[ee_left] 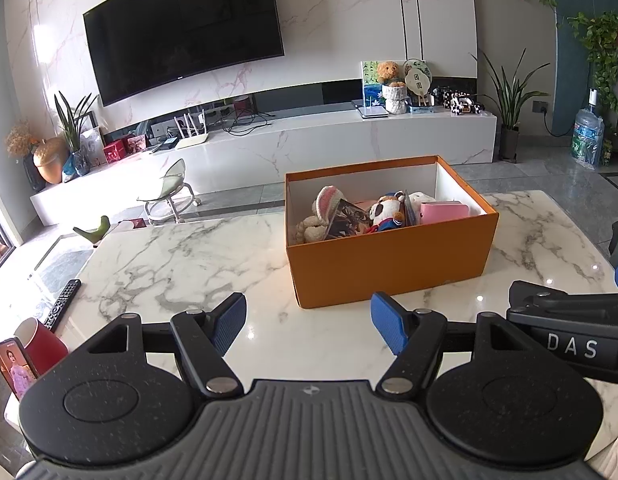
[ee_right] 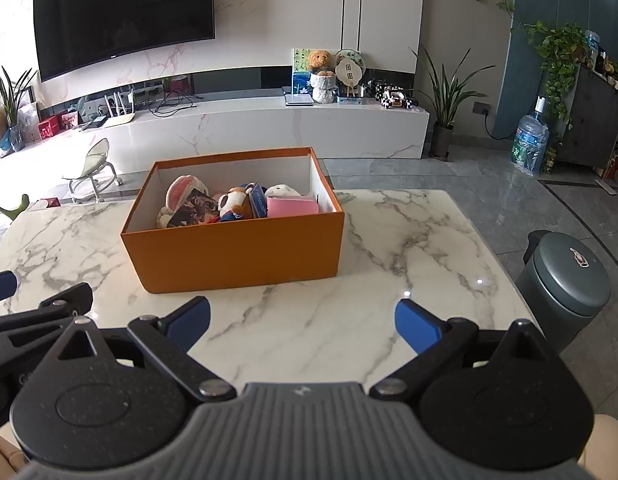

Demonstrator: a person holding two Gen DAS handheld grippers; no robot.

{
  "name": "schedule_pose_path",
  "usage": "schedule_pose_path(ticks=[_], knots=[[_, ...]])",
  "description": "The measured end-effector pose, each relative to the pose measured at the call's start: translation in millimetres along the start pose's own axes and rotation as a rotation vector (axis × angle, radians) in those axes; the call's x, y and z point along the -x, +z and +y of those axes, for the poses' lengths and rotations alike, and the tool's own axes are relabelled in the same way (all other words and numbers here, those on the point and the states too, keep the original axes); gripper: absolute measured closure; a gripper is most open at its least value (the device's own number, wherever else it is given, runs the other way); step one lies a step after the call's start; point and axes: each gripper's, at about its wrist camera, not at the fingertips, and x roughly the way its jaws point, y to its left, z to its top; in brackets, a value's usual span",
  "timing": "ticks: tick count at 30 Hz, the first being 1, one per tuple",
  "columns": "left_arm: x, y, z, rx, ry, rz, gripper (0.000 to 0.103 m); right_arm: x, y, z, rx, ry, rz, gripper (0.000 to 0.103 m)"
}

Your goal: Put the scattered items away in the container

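Observation:
An orange box (ee_left: 389, 268) stands on the marble table (ee_left: 181, 264); it also shows in the right wrist view (ee_right: 237, 256). Inside lie plush toys (ee_left: 383, 210), a cream knitted toy (ee_left: 323, 204), a dark card (ee_left: 347, 218) and a pink case (ee_left: 443, 212). My left gripper (ee_left: 308, 326) is open and empty, near the table's front edge, in front of the box. My right gripper (ee_right: 303, 326) is open and empty, also in front of the box. The right gripper's body shows at the right of the left wrist view (ee_left: 569, 320).
A remote control (ee_left: 63, 304), a red cup (ee_left: 39, 342) and a phone (ee_left: 13, 366) sit at the table's left edge. A grey lidded bin (ee_right: 565, 280) stands by the table's right side. A TV unit (ee_right: 269, 124) and small chair (ee_right: 93, 168) lie beyond.

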Motion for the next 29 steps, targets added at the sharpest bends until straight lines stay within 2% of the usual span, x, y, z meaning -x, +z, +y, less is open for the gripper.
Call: schedule_pose_path(ticks=[29], knots=[[-22, 1, -6, -0.019, 0.001, 0.031, 0.023, -28, 4, -1, -0.005, 0.001, 0.053, 0.003]])
